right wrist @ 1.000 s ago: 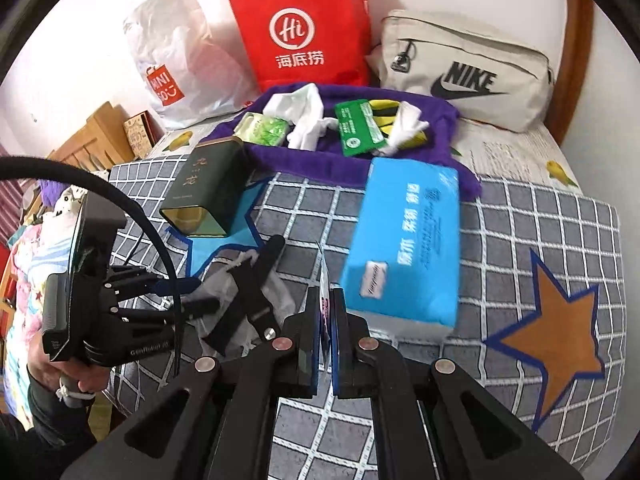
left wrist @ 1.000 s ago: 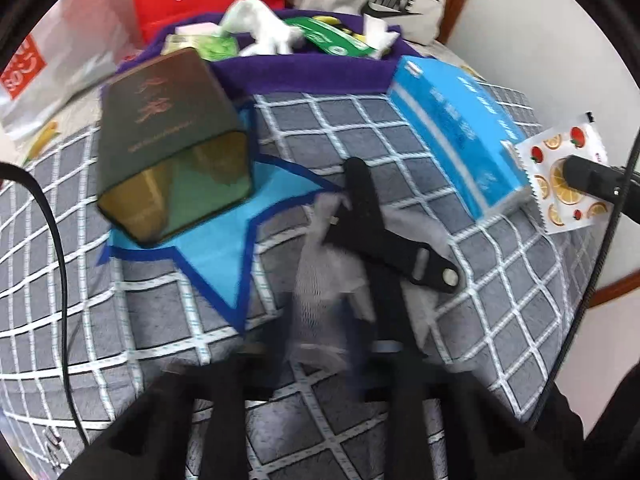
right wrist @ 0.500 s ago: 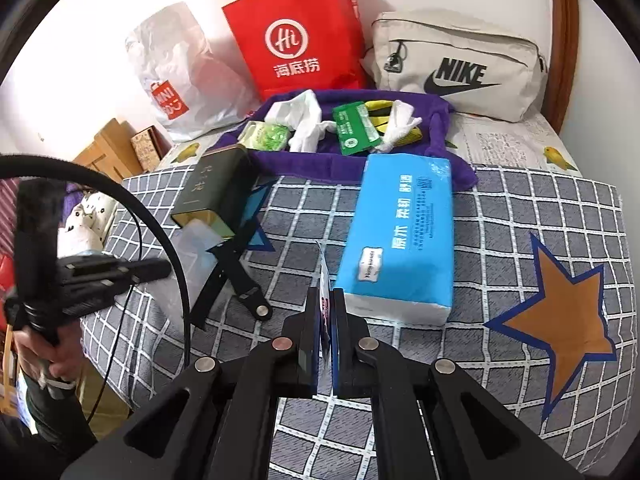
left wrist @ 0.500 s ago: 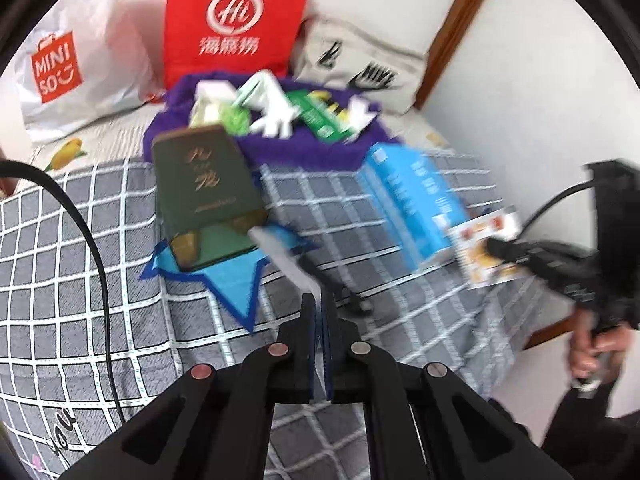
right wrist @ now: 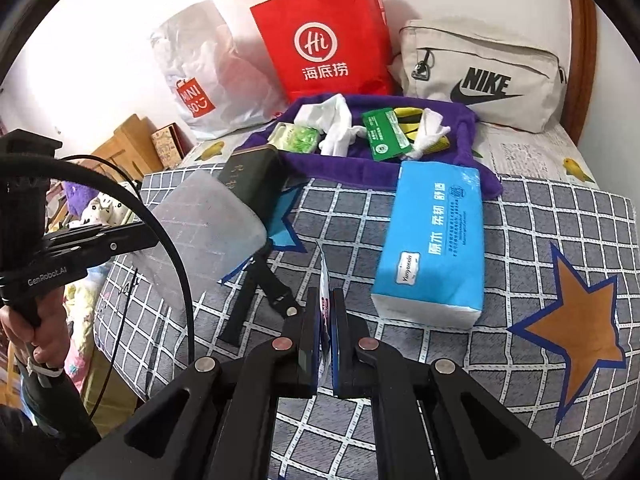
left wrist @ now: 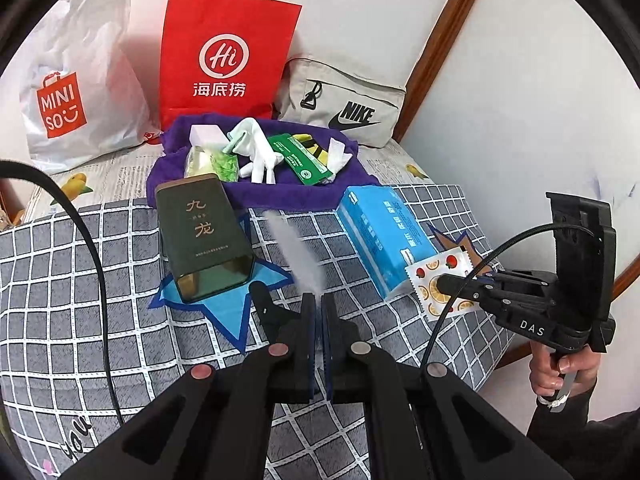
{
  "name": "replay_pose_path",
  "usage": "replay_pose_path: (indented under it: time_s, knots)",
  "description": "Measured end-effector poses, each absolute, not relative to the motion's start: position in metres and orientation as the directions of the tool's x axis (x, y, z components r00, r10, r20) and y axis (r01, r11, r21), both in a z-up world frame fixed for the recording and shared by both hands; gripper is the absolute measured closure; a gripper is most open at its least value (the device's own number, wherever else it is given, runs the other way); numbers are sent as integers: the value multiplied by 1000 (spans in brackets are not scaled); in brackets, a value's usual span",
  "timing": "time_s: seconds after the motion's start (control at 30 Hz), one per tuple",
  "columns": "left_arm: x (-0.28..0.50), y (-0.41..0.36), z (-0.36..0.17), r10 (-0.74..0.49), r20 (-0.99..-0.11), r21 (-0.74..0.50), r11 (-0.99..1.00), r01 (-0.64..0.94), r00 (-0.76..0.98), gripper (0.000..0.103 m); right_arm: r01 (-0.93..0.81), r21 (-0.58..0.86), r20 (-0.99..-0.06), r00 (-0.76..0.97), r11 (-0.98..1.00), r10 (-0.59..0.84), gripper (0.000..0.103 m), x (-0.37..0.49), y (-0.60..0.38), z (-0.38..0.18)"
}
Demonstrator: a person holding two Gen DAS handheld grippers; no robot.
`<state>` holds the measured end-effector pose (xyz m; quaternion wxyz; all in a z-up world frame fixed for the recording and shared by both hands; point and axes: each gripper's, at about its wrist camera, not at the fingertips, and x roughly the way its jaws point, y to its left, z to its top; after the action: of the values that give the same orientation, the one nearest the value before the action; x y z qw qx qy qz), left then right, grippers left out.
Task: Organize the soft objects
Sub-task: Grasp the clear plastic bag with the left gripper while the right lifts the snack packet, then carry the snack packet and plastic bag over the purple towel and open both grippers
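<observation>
your left claw (left wrist: 319,312) pinches a limp translucent bag (right wrist: 208,228), probably plastic; your right claw (right wrist: 327,312) clamps a fruit-print sachet (left wrist: 442,280). both light, slippery: grip edges.

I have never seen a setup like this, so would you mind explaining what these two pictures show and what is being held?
No robot here: a person holds a two-finger tool in each hand, each carrying a fisheye camera that looks along its fingers. One picture is taken from the left tool, the other from the right tool.

The left tool is shut on a translucent plastic bag. The right tool is shut on a fruit-printed sachet.

On the checked blanket lie a blue tissue pack, a dark tin and a black strap. Behind them, a purple towel holds small soft items, with a red paper bag, a white shopping bag and a grey pouch along the wall.
</observation>
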<state>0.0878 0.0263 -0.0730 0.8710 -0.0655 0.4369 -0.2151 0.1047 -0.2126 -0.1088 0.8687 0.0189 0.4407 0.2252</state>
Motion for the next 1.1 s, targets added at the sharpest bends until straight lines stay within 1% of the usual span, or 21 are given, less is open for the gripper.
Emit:
replay_pose_path:
  time_s: [0.17,0.6,1.1]
  knots:
    - [95,27,-68,-407,-735,-283,911,301,542,99,-378,220,-750,524,899,404,99,112,-212,-100]
    - [118,29,-54,-404,-721,-287,914,287,563,99,-361,209,-745,544,909,387,99,142,-222,-87]
    - [172,28,-37,-378,-714,-256,924,283,590,99,-347,177,-737,573,921,358,99,206,-225,-74]
